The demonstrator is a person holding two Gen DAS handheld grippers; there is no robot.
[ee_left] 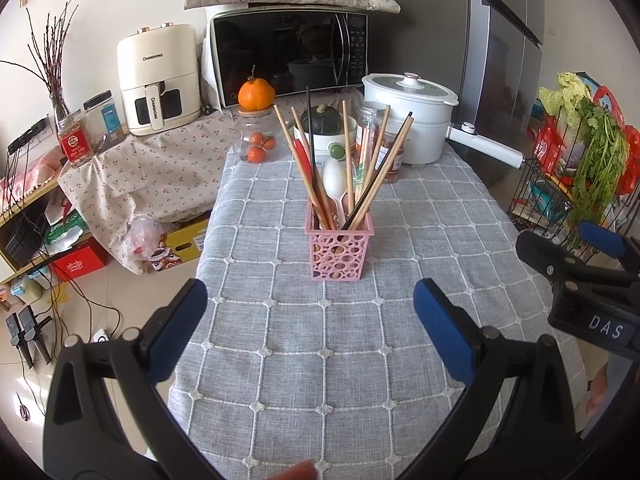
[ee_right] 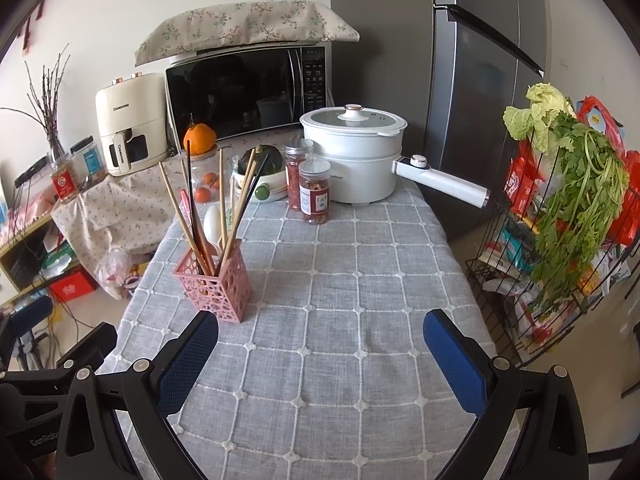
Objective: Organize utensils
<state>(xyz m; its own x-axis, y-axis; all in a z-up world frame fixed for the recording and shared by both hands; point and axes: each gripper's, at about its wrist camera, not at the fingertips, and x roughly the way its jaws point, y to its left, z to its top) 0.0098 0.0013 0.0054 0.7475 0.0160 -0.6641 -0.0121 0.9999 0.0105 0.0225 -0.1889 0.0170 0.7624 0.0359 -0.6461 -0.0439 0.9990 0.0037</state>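
Now the pink holder (ee_left: 341, 247) stands dead ahead of the left gripper (ee_left: 310, 328), chopsticks (ee_left: 362, 172) upright; both grippers gape wide, empty, the right gripper (ee_right: 320, 356) further off beside it.

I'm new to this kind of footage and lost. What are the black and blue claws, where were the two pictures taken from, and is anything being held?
A person holds one hand-held gripper in each hand; each carries a fisheye camera looking along its fingers. The left hand-held gripper and the right hand-held gripper are both open and empty. On the grey checked tablecloth stands a pink holder with chopsticks and a white spoon. Behind are jars and a white pot.
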